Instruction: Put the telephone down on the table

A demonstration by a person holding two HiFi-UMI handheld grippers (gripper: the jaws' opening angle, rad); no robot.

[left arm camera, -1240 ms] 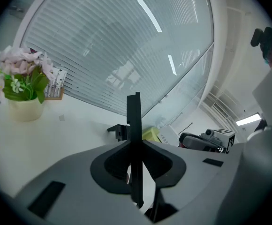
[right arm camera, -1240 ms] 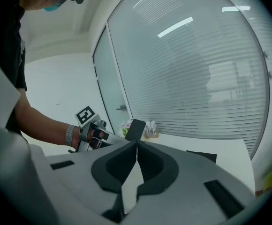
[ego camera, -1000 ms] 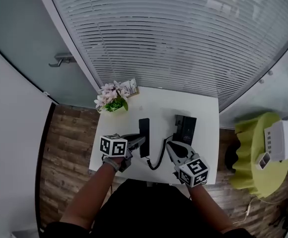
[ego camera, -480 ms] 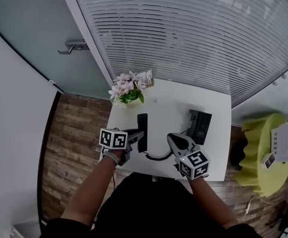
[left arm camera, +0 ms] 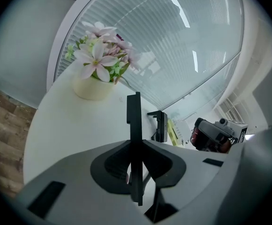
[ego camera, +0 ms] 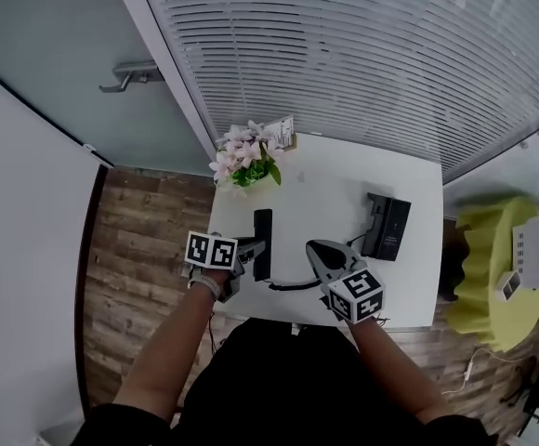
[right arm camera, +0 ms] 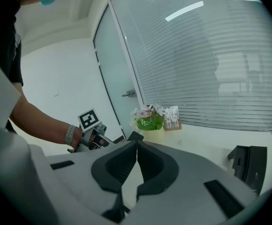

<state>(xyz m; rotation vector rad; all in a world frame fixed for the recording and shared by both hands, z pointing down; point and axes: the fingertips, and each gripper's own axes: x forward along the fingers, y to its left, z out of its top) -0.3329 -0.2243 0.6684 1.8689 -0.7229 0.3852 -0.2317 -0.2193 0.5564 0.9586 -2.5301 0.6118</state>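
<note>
My left gripper [ego camera: 254, 248] is shut on the black telephone handset [ego camera: 263, 240], which points away from me over the white table [ego camera: 330, 186]. In the left gripper view the handset [left arm camera: 135, 118] stands on edge between the jaws of that gripper [left arm camera: 136, 149]. A curly cord [ego camera: 293, 284] runs from it toward the black phone base [ego camera: 387, 227] at the table's right. My right gripper [ego camera: 319, 250] hovers near the cord, shut with nothing in it; its pads meet in the right gripper view [right arm camera: 137, 146].
A pot of pink flowers [ego camera: 244, 161] and a small card holder [ego camera: 285, 132] stand at the table's far left corner. A yellow-green round table [ego camera: 492, 282] with a white box sits to the right. A blind-covered glass wall lies beyond.
Both grippers have shifted left across the table, away from the phone base, and come lower. The handset went with the left gripper and the cord has stretched out.
</note>
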